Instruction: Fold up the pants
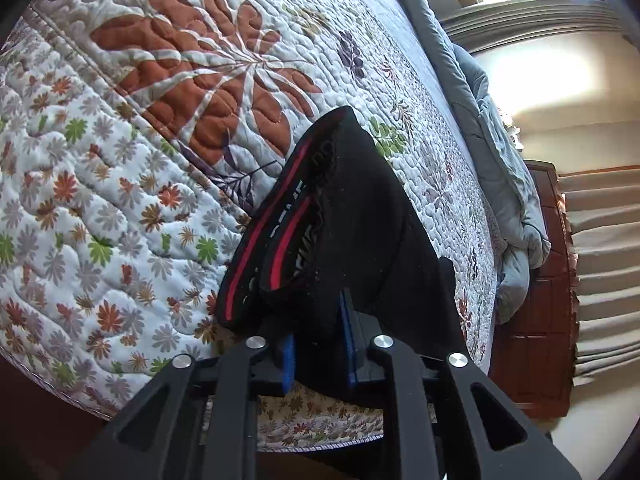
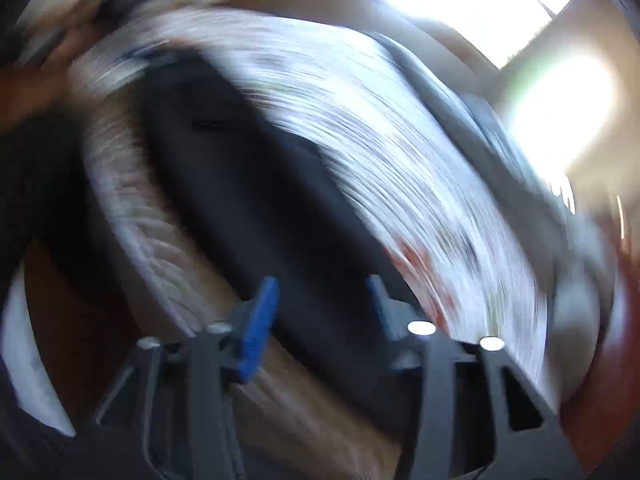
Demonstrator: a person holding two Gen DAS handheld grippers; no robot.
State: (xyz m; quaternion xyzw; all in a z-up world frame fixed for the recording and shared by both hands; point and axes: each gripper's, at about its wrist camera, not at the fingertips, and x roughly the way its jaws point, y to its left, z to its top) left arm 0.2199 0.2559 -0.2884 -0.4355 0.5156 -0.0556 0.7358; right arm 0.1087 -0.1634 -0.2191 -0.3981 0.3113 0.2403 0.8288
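Pants (image 1: 352, 216): black garment with a red-striped waistband, lying on the bed's quilt near the bed's edge; the waistband end points away from the left wrist camera, and the near part of the cloth runs in between the left tool's fingers.

Left tool (image 1: 320, 344): its two blue-padded fingers (image 1: 288, 364) stand close together with black cloth of the pants bunched between them; the tool has hold of the pants at their near edge.

Right tool (image 2: 320, 312): the right wrist view is heavily motion-blurred. The blue-padded fingers (image 2: 258, 328) stand well apart, with dark cloth lying in the gap between them. Whether either pad touches the cloth cannot be told from the blur.

Pants in right wrist view (image 2: 256, 200): a long dark shape stretching from the tool's gap away across the pale bedcover; detail is lost to blur.

Quilt (image 1: 120, 200): white, stitched, printed with small flowers and a large rust-coloured leaf motif; covers the bed and carries the pants.

Grey blanket (image 1: 492, 152): bunched along the far side of the quilt, well apart from the pants.

Wooden furniture (image 1: 536, 320): reddish-brown panel beside the bed, past the blanket.

Containers: not seen in either view.
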